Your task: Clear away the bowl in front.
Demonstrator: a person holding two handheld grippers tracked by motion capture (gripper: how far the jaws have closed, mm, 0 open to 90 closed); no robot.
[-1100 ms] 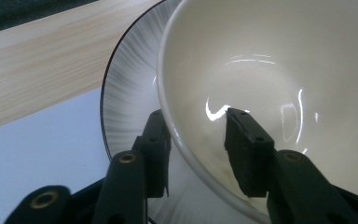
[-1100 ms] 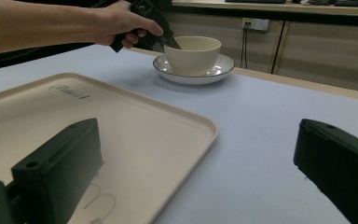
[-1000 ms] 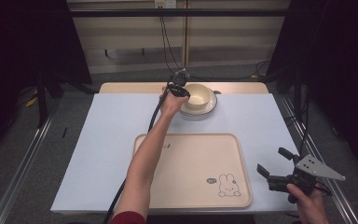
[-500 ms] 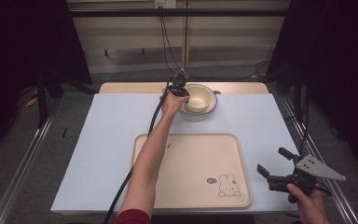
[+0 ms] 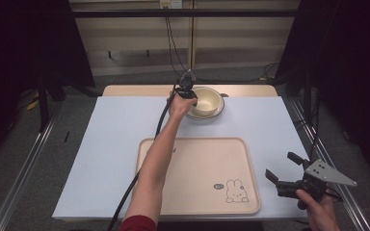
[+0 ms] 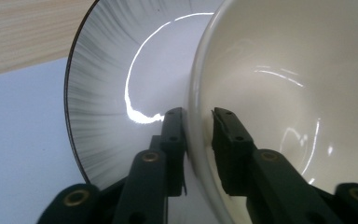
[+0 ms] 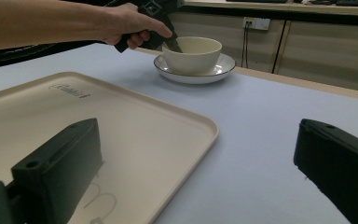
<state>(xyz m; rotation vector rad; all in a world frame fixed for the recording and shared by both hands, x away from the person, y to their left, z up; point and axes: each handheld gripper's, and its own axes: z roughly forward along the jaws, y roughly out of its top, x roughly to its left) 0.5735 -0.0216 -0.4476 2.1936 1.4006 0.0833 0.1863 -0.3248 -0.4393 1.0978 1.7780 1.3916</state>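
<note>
L gripper (image 6: 198,135) pinches upright bowl (image 6: 279,84) rim, on plate (image 6: 116,88).

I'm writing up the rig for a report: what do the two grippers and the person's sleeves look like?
Both grippers are black with two blocky jaws. The left gripper trails a black cable along the forearm. The right gripper carries a grey three-cornered plate on top. A red sleeve shows on the left arm.

A pale blue mat (image 5: 101,144) covers the wooden table (image 5: 125,90).
</note>
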